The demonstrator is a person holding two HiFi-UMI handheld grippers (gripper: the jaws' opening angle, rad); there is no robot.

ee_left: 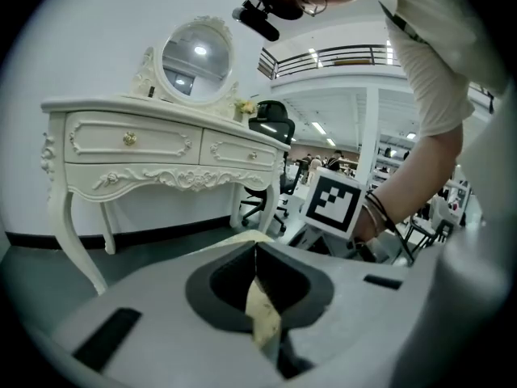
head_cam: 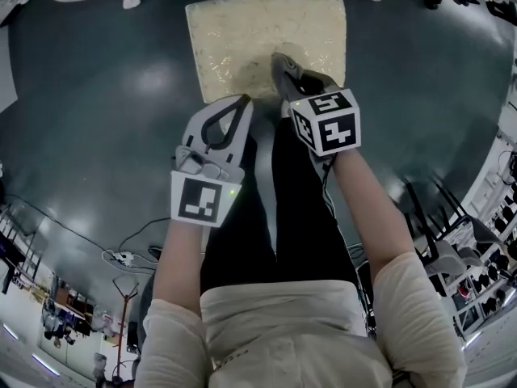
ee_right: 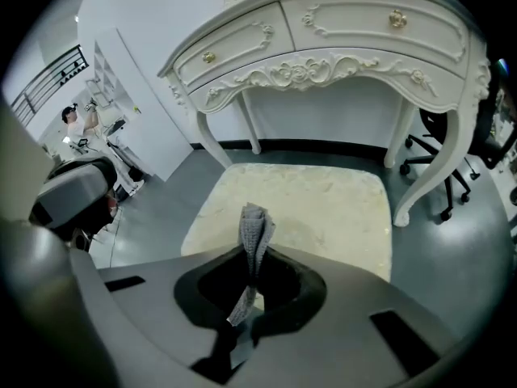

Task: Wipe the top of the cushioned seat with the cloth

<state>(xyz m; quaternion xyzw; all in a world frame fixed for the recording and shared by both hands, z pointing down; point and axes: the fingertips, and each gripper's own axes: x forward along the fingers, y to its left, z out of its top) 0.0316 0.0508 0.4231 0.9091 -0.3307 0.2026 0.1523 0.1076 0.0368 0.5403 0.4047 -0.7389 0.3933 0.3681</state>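
While the grey cloth (ee_right: 255,225) is pinched in the jaws of the right gripper (ee_right: 252,257) (those of the left gripper (ee_left: 257,253) closed), it could be pulled free by friction on the cushioned seat (ee_right: 323,208).

Left tool (ee_left: 257,246), jaws together; vanity (ee_left: 133,140) beyond

The head view looks steeply down from above the person onto the floor (head_cam: 97,95). It has the cushioned seat (head_cam: 266,31) at the frame's top and the left hand-held gripper (head_cam: 241,103) and right hand-held gripper (head_cam: 283,75) below it. The left gripper view sits low and faces level across the room at the dressing table (ee_left: 161,140), with the right one's marker cube (ee_left: 333,203) close by. The right gripper view tilts down, near over the same seat (ee_right: 315,204), with the cloth (ee_right: 255,229) in its foreground and that dressing table (ee_right: 339,31) behind.
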